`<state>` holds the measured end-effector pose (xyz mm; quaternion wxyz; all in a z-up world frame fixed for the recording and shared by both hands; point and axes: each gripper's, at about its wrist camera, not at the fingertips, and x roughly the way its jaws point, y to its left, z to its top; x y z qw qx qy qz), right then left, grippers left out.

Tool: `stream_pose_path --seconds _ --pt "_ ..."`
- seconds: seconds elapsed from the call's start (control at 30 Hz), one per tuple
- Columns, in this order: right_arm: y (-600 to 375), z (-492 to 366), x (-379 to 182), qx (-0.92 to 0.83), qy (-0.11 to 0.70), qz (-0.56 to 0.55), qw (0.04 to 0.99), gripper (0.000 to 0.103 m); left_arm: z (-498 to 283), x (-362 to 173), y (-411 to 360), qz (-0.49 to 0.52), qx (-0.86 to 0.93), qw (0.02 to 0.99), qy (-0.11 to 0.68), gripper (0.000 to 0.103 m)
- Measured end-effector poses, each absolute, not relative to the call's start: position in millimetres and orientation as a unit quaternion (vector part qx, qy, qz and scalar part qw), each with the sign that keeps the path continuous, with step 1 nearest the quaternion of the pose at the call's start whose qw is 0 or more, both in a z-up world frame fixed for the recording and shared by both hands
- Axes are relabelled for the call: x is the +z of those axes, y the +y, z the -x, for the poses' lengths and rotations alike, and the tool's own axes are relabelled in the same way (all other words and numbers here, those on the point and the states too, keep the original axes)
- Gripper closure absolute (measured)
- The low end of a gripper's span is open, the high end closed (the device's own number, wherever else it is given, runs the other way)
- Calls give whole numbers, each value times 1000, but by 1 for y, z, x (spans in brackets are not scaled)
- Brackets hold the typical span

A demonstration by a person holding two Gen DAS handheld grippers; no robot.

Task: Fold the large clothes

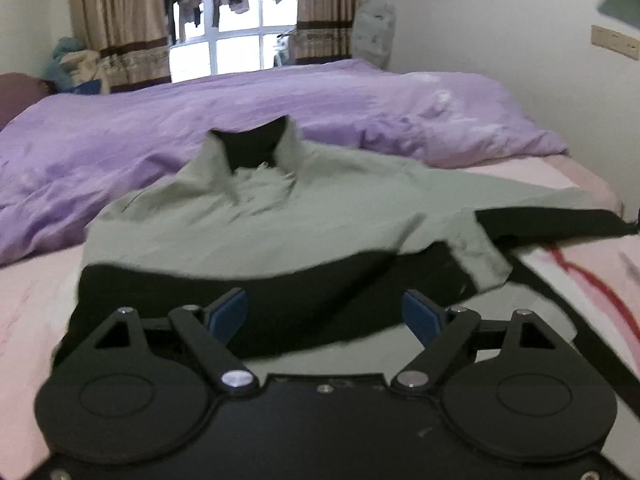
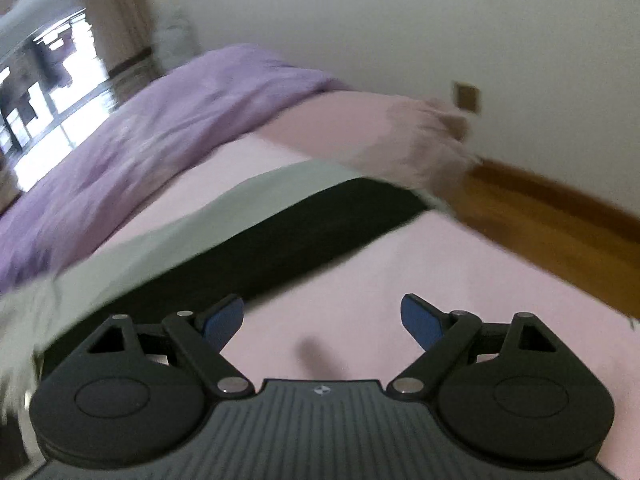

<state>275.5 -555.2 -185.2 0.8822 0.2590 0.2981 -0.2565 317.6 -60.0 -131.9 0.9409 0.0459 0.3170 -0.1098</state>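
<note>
A sage-green jacket (image 1: 248,224) with a black lining lies on the pink bed sheet (image 1: 36,300), collar standing up at the far end. One sleeve stretches out to the right, showing its black inner side (image 1: 560,222). My left gripper (image 1: 325,314) hovers over the jacket's near black hem, open, with nothing between its blue pads (image 1: 230,314). In the right wrist view the same jacket (image 2: 208,216) crosses the picture as a green and black band. My right gripper (image 2: 322,318) is open above the bare pink sheet (image 2: 440,272), apart from the jacket.
A crumpled purple duvet (image 1: 200,120) covers the far half of the bed. Behind it are a window with brown curtains (image 1: 120,20) and hanging laundry. A white wall runs along the right. A wooden floor (image 2: 560,232) shows past the bed's edge.
</note>
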Motion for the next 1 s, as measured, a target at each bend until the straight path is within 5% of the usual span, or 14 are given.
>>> stream_pose_path --seconds 0.1,0.27,0.33,0.37,0.4,0.43,0.5,0.77,1.0 --pt "-598 -298 -195 -273 309 -304 859 17 -307 -138 -47 -35 -106 939 325 17" --pt "-621 -325 -209 -242 281 -374 850 4 -303 -151 -31 6 -93 935 341 17" --pt "-617 -340 -208 -252 274 -364 854 11 -306 -157 -28 9 -83 933 349 17" --pt "-617 -345 -208 -258 272 -355 856 23 -307 -160 -26 10 -80 933 352 17" --pt "-617 -352 -208 -275 276 -339 857 59 -307 -161 -26 10 -77 932 354 17" --pt "-617 -355 -208 -296 286 -323 852 85 -307 -163 -25 10 -75 932 356 17" --pt "-623 -351 -206 -291 271 -335 854 93 -307 -165 -22 8 -71 931 357 17" --pt "-581 -309 -161 -185 169 -324 912 99 -304 -156 -24 26 -41 941 335 17" --pt "-528 -309 -188 -110 217 -334 911 98 -295 -155 -31 38 -59 936 344 17"
